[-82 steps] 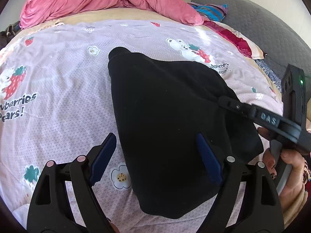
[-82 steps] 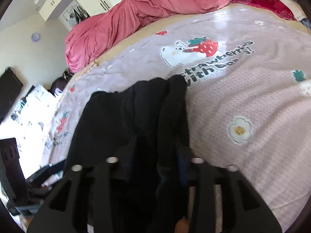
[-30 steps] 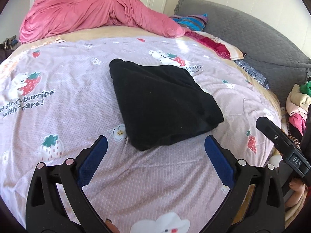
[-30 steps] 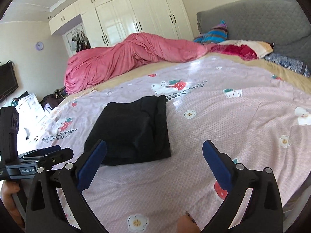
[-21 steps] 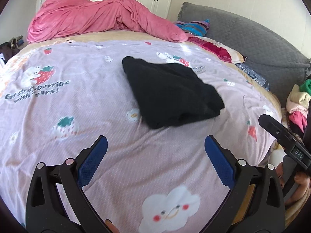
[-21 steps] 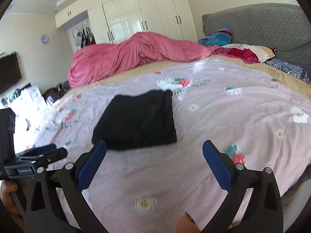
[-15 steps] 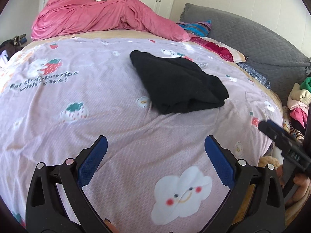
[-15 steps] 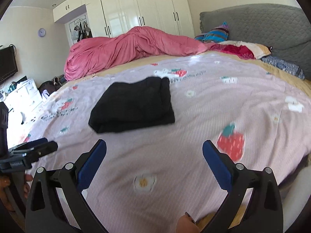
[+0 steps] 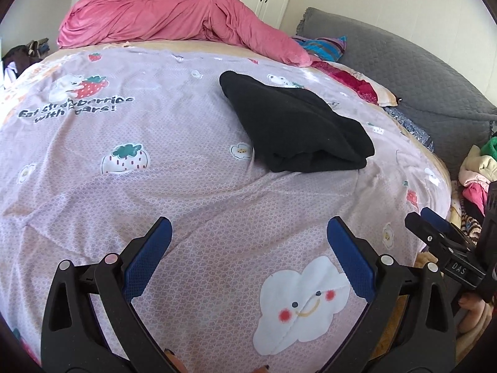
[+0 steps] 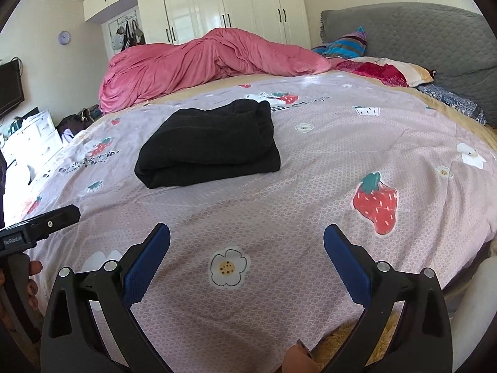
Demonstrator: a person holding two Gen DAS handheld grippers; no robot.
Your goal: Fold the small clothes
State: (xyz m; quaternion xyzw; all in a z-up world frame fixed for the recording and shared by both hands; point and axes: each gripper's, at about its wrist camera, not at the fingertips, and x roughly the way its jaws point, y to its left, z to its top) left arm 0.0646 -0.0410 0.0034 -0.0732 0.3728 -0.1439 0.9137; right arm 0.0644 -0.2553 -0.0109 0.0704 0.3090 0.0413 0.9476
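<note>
A black garment (image 9: 295,127) lies folded into a thick rectangle on the lilac strawberry-print bedspread (image 9: 155,155); the right wrist view shows the same black garment (image 10: 211,146) farther up the bed. My left gripper (image 9: 248,248) hovers open over the near part of the spread, well short of the garment, with nothing between its blue pads. My right gripper (image 10: 247,248) is open too, near the bed's front edge and apart from the garment. In the left wrist view the right gripper (image 9: 447,248) shows at the far right, held by a hand.
A crumpled pink duvet (image 9: 174,15) lies across the far side of the bed. A grey headboard (image 9: 419,71) and pillows (image 9: 357,84) are at the right. A heap of clothes (image 9: 478,174) sits beyond the bed's right edge. White wardrobes (image 10: 223,9) line the back wall.
The right gripper has let go of the black garment, which now lies folded. Both grippers have drawn back toward the bed's near edge and stand open.
</note>
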